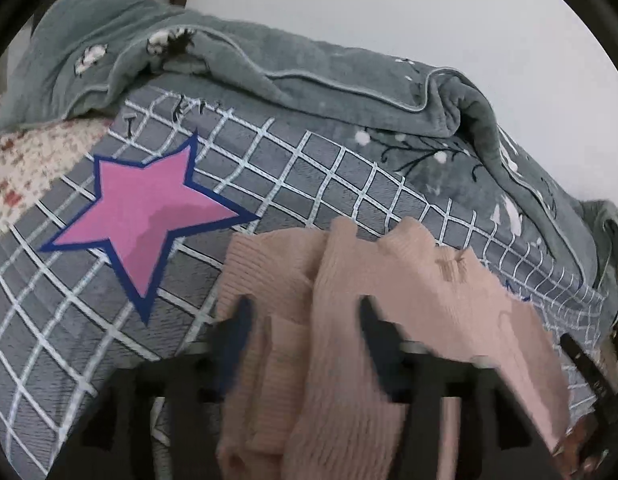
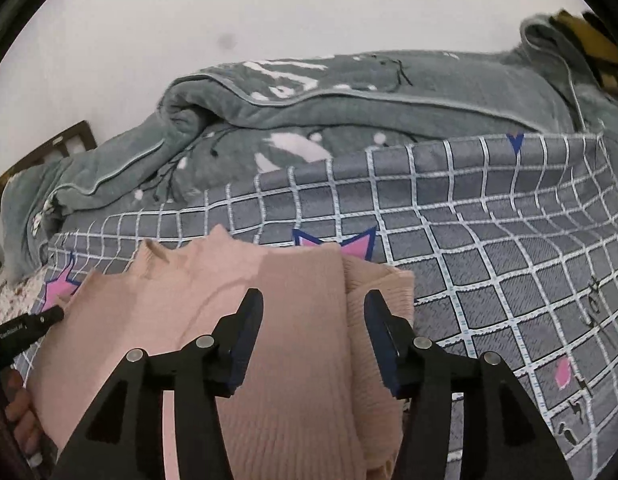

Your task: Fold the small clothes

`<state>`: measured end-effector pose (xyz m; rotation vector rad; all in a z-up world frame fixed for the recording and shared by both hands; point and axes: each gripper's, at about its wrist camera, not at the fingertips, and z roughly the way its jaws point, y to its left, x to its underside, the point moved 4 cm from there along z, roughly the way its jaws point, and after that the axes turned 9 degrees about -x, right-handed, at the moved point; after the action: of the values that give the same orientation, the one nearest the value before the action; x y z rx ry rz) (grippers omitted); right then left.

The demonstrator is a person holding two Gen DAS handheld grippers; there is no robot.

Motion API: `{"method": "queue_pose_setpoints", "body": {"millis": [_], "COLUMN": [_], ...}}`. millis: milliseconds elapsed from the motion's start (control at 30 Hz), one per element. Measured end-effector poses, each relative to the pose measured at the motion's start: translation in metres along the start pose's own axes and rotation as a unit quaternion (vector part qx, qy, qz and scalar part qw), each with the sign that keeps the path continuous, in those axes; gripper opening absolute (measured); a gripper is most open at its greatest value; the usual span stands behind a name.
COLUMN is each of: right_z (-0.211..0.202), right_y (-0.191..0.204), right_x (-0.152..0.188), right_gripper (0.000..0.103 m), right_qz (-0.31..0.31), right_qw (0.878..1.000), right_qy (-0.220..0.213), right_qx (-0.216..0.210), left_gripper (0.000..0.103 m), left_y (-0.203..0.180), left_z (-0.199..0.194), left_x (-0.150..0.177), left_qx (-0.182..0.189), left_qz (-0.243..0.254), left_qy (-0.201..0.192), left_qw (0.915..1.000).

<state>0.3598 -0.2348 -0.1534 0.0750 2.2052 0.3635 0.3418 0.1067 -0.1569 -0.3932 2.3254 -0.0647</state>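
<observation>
Pink knit sweater lies bunched on the bed's grid-and-star bedspread, sleeve doubled over the body. Left gripper and right gripper both released, jaws straddling knit without pinching. Looks mid-fold, between grasps. Next: regrasp an edge. Long axis seems to run away from the cameras, collar far.

No legible txt anywhere.
</observation>
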Motion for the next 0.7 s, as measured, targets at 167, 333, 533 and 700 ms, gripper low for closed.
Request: {"method": "queue_pose_setpoints", "body": {"millis": [167,333,533,700], "right_z": [-0.015,-0.028,-0.02,-0.017], "right_y": [0.001,-0.015,-0.023,-0.019], "right_x": [0.005,0.026,0.047,0.049], "right_gripper": [0.061,0.064,0.064,0.064], "right_qz": [-0.006,0.001,0.024,0.011], "right_qw": [1.0,0.999,0.999,0.999], "right_qy": [0.016,0.026,0.048,0.05], "right_qx": [0.007,0.023,0.011,0.017], "left_gripper": [0.06,0.06,0.06,0.06], "left_y": [0.006,0.014,0.023,0.03], "left_z": [-0.003,-0.007,-0.007,-0.003], "left_x": [0.006,0.013,0.03,0.035], "left_qx": [0.022,0.043,0.068,0.096], "left_qz": [0.003,-0.003,0.006,-0.006], "left_qy": [0.015,0.031,0.056,0.069], "left_qw": [0.9996,0.9986,0.9961,0.993]}}
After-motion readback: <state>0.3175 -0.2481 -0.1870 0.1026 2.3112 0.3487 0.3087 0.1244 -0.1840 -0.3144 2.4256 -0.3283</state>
